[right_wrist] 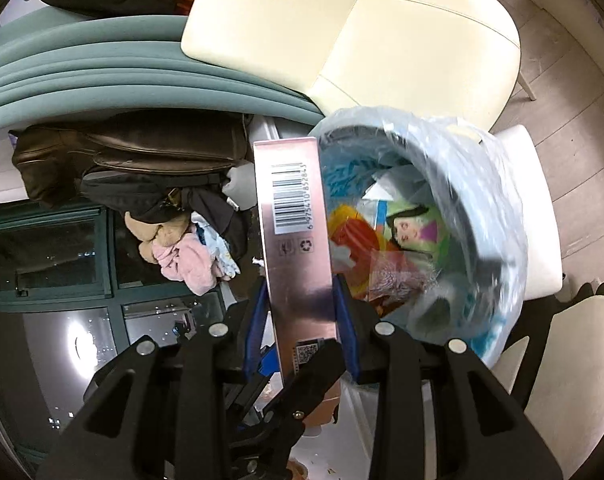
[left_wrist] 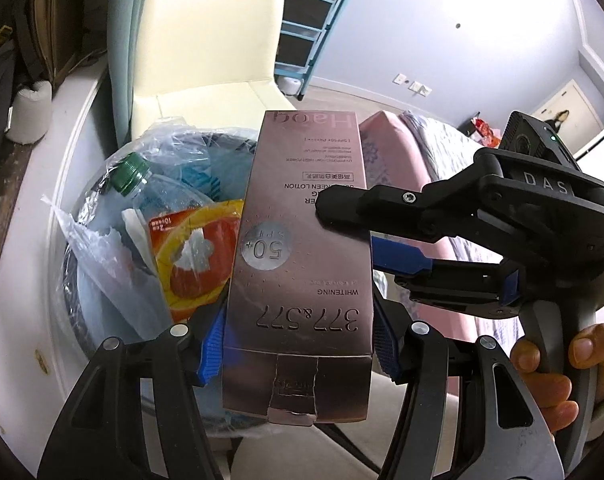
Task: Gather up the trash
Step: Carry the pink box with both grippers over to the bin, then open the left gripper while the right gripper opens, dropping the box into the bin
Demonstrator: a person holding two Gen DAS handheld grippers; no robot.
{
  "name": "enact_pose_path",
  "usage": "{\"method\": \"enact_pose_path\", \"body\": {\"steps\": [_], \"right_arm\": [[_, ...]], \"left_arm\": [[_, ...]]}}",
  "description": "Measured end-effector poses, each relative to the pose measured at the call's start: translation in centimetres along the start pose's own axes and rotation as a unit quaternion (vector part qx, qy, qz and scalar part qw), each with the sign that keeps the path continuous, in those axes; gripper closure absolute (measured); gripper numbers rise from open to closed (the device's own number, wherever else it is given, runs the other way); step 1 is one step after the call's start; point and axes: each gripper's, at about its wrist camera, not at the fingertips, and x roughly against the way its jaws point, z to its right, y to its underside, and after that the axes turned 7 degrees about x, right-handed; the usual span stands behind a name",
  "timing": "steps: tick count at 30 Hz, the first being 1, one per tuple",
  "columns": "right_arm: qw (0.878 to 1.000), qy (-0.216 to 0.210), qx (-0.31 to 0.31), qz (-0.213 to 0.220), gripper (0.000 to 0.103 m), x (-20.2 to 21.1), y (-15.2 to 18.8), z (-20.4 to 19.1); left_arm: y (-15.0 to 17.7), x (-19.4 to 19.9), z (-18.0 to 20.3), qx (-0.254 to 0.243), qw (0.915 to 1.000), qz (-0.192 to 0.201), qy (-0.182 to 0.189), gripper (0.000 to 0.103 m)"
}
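Behind everything, a cream chair is standing past the lined bin. Both tongs are gripping one pink box: the left tongs are pinching its wide faces near the near end, the right tongs its narrow sides, crossing from the right in the left view. That view is showing the printed front and a green-capped bottle in the bin; the right view is showing the barcode side. Its long axis is pointing away from both cameras, hanging above the bin's edge.
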Motion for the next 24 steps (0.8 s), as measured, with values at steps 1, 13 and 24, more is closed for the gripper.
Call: {"method": "enact_pose_path", "body": {"steps": [1, 13, 24], "right_arm": [[1.0, 0.002, 0.001, -0.001, 0.071, -0.2, -0.3, 0.0], [0.997, 0.074, -0.008, 0.032, 0.04, -0.1, -0.6, 0.4], [0.996, 0.076, 0.004, 0.046, 0.04, 1.1, 1.7, 0.3]], "left_arm": [[-0.1, -0.1, 0.1, 0.002, 1.0, -0.001, 0.0, 0.046], [-1.0, -0.5, -1.9, 0.032, 0.9988, -0.024, -0.03, 0.044], [-1.1, 0.2, -2.1, 0.018, 0.9979, -0.005, -0.062, 0.037]]}}
